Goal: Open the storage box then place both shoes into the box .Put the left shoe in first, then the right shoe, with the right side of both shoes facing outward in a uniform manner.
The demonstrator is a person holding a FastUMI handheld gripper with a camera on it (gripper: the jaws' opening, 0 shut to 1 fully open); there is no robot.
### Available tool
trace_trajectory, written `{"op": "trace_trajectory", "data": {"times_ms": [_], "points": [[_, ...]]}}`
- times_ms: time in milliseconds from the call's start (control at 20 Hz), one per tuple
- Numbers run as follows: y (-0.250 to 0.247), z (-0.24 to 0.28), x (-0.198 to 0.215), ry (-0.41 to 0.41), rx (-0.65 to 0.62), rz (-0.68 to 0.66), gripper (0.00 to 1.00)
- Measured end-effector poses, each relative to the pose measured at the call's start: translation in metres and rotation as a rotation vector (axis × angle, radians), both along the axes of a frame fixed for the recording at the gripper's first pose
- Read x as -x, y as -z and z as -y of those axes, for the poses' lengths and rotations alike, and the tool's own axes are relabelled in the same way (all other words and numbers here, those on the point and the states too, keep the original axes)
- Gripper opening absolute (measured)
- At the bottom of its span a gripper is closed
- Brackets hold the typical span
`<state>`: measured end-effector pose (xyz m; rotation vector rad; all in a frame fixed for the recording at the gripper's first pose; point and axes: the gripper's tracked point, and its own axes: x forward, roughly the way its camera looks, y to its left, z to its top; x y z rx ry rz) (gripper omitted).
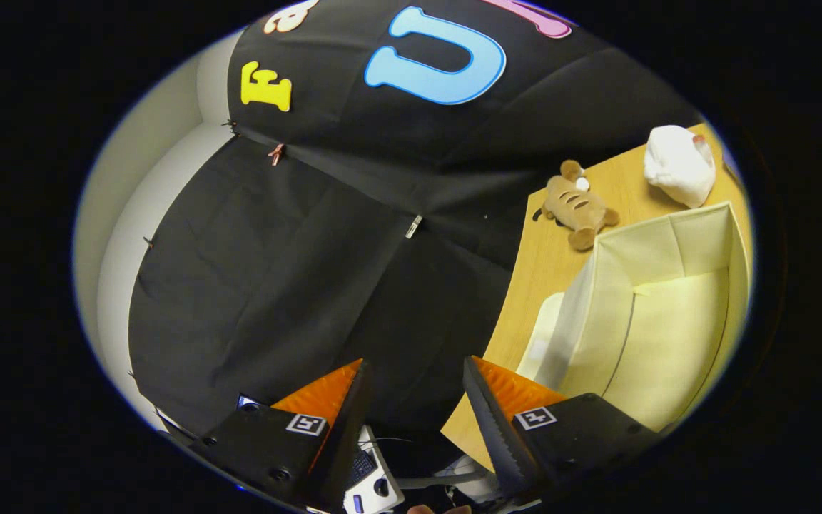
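**Jaws apart and empty, box open, shoes still to fetch**

Tabletop (561,264), pale wood, lies ahead and to the right of the jaws, tilted in this view. Box (668,314), cream fabric, stands on it just beyond the right jaw; its top is open and the inside looks bare, so opening seems done. Behind the box, farther from the jaws, sit a white bundle (678,164) and a small brown plush toy (576,205), the toy close to the box's far corner. Gripper (411,400) has its jaws spread wide, nothing between them, and points mostly at the booth's black wall, away from the box.

By my reading the step in hand is fetching the left shoe. Next move calls for swinging round to find it, gripping it, then setting it in with its right side outward.
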<state>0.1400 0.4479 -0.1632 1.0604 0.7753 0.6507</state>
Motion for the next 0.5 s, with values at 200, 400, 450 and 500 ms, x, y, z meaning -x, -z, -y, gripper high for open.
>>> {"op": "trace_trajectory", "data": {"times_ms": [200,400,450,500], "points": [[-0.012,0.039,0.013,0.025,0.094,0.096,0.81],[-0.012,0.095,0.035,0.06,0.231,0.159,0.8],[-0.011,0.11,0.041,0.071,0.274,0.172,0.8],[-0.007,0.131,0.047,0.088,0.328,0.188,0.8]]}}
